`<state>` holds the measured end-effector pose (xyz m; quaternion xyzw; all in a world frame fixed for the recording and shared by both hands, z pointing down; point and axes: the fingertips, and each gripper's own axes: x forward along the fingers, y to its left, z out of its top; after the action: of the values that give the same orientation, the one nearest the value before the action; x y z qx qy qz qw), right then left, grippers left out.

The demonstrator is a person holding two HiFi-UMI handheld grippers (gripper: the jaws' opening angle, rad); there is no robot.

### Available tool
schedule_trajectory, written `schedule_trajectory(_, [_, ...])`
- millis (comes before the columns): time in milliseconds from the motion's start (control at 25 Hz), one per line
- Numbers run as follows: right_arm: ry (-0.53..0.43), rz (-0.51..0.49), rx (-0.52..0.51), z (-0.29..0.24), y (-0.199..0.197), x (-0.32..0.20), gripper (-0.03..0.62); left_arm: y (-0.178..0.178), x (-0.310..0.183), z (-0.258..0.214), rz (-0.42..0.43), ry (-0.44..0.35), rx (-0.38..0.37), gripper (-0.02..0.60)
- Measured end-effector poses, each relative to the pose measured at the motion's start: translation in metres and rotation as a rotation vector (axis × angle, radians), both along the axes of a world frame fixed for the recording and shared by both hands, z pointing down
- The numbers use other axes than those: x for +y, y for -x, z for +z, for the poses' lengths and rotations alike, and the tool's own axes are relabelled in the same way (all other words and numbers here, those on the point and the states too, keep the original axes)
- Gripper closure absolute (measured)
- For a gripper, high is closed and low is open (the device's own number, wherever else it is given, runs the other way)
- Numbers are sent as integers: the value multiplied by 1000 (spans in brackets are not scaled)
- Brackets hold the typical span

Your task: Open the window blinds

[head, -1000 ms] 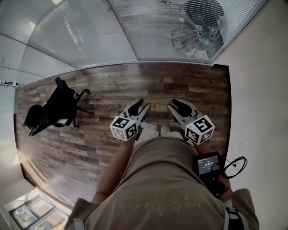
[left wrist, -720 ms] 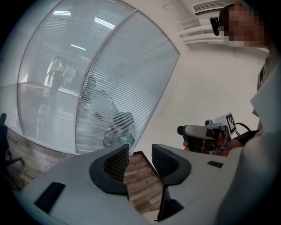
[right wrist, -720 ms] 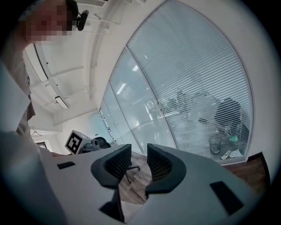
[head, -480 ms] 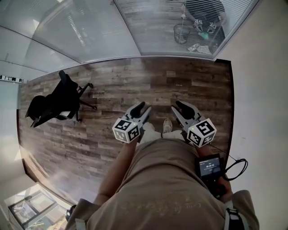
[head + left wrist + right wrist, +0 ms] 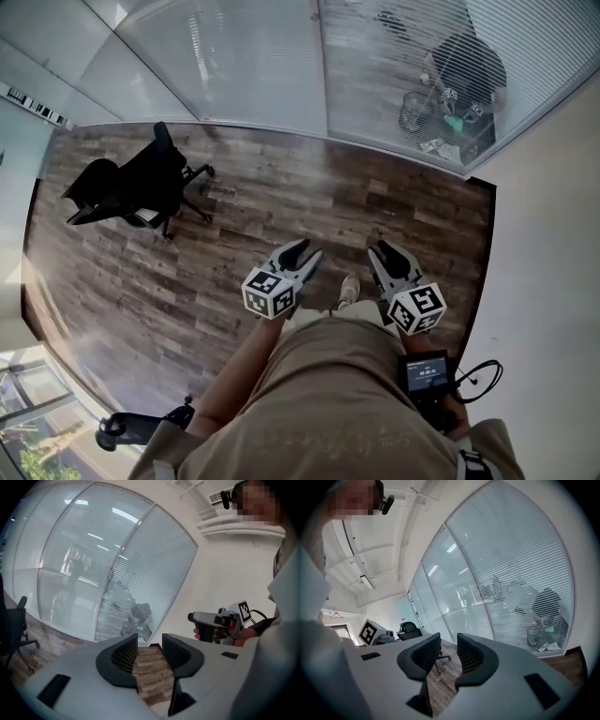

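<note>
- Left gripper (image 5: 150,645) is out in front, jaws parted with a clear gap. Nothing sits in it, only floorboards seen through, and it touches nothing.
- Right gripper (image 5: 447,644) is alongside, same story: jaws apart and empty, ribbed black pads facing each other.
- The blinds (image 5: 412,66) are ahead and to the right, thin horizontal slats in the right-hand panel of the glass wall (image 5: 234,66). They are well apart from both grippers. The slats haze the dark shapes behind them.
- Between the grippers and the glass lies open floor (image 5: 272,187), brown wood planks with a mottled grain running up to the wall's bottom rail.
- On the right edge, a plain white wall (image 5: 553,234) stands near the right gripper and meets the glass at a corner.
- On the left, a black office chair (image 5: 131,187) on castors stands well off the straight line to the blinds.
- The glass panels are tall, split by slim uprights. The left ones are milky and smooth, the right one striped by slats.
- A pale shoe (image 5: 349,291) shows on the planks between the two grippers.
</note>
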<state>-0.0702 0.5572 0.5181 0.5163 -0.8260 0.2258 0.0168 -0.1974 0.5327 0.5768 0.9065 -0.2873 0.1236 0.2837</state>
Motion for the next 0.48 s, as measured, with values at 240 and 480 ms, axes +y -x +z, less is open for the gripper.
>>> schedule_trajectory(240, [-23,-39,51,-13,83,-4,476,105,-5,-8,-92,-16,4,419])
schedule_trajectory(480, [3,-27,109,-10,138,15,475,167,8,7,-104,9,50,419])
